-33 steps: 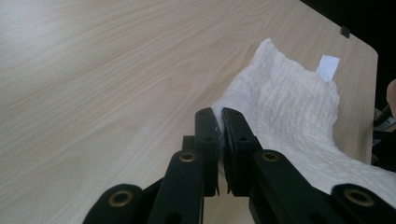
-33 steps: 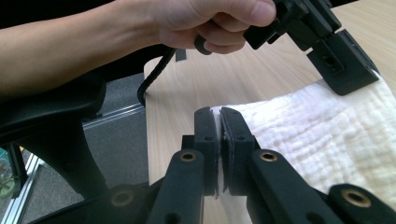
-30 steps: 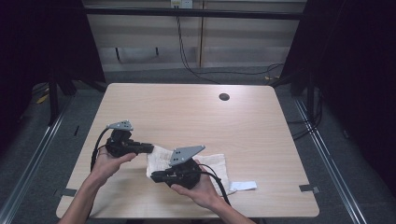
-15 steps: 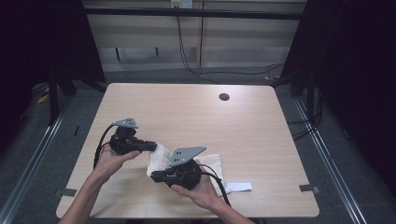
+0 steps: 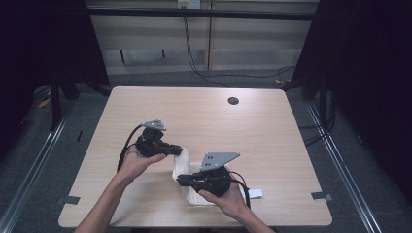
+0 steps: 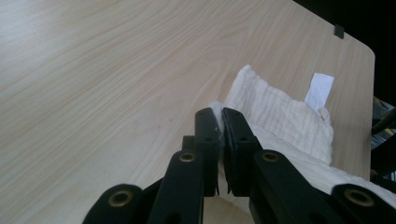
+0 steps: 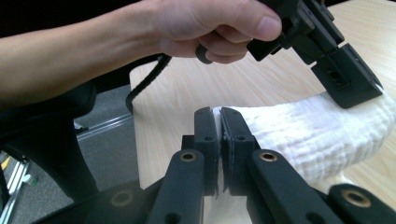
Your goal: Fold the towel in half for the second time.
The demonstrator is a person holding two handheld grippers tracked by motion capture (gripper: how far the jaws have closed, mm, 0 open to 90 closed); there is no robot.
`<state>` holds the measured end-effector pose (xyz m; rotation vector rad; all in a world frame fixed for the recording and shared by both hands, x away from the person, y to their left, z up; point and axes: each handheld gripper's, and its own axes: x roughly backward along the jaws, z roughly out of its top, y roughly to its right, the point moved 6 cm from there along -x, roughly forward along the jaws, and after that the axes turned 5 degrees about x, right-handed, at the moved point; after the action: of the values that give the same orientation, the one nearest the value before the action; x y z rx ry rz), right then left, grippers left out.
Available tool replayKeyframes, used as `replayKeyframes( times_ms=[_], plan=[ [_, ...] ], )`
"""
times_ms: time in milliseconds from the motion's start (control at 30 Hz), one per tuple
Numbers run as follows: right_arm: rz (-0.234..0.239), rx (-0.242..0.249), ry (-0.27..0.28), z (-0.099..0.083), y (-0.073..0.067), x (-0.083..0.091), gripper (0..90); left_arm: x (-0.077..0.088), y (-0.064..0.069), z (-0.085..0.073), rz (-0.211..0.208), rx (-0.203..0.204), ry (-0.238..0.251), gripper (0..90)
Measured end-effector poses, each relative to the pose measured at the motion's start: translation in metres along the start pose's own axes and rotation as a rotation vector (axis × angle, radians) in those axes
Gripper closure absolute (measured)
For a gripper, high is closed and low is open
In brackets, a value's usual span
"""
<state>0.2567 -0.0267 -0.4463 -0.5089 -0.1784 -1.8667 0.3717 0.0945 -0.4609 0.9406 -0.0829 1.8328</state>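
White ribbed cloth (image 6: 280,116) pinched by both grippers.

Even overhead light on the table (image 5: 291,145), surroundings v. dark; soft shadows, no glare; close-up views sharp w/ slightly blown whites.

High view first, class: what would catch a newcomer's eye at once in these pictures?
The white cloth near the table's front edge, pinched at two spots. The left hand-held gripper is shut on its far edge, the right hand-held gripper on its near edge, so the cloth lifts between them. A small dark round spot sits alone near the far edge.
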Motion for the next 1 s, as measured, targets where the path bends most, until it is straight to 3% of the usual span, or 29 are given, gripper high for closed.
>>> replayKeyframes(
  times_ms=[367, 500, 733, 1000],
  plan=[
    [-0.031, -0.031, -0.034, -0.023, 0.006, 0.016, 85.9, -0.032, 0.009, 0.002, -0.033, -0.007, -0.038, 85.5],
    [-0.044, -0.040, -0.038, -0.029, 0.008, 0.023, 85.9, -0.043, 0.012, 0.002, -0.049, 0.009, -0.033, 85.5],
    [-0.061, -0.047, -0.029, -0.032, 0.011, 0.035, 85.9, -0.053, 0.019, 0.011, -0.059, 0.001, -0.029, 85.5],
    [-0.097, -0.067, -0.099, -0.055, 0.017, 0.047, 85.8, -0.079, 0.024, 0.011, -0.071, -0.002, -0.059, 85.2]
  ],
)
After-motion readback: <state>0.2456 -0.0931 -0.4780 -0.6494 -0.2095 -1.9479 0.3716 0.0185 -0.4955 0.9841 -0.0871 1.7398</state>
